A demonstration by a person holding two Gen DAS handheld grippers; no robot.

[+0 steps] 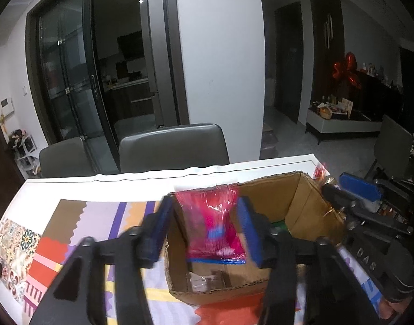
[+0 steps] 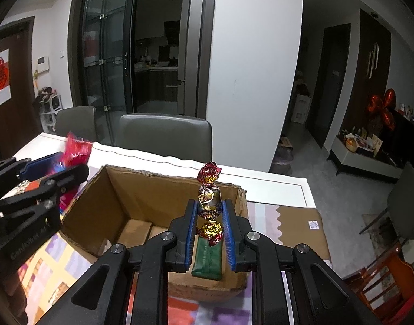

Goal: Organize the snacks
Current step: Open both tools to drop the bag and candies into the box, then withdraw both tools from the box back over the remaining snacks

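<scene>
An open cardboard box [image 1: 301, 197] stands on the table and also shows in the right wrist view [image 2: 98, 211]. My left gripper [image 1: 207, 214] has its jaws spread wide; a blurred pink snack packet [image 1: 212, 224] hangs between the blue pads above the box, not clearly pinched. It also shows in the right wrist view [image 2: 75, 149]. My right gripper [image 2: 209, 216] is shut on a gold and red foil-wrapped candy [image 2: 209, 197], held upright over the box. A green packet [image 2: 208, 260] lies in the box below it. The right gripper shows in the left wrist view [image 1: 339, 189].
A patterned colourful mat [image 1: 79, 224] covers the white table [image 1: 125, 178]. Two grey chairs [image 1: 171, 146] stand at the far edge. A clear wrapper [image 1: 204, 279] lies in the box bottom. A wooden chair [image 2: 391, 279] is at the right.
</scene>
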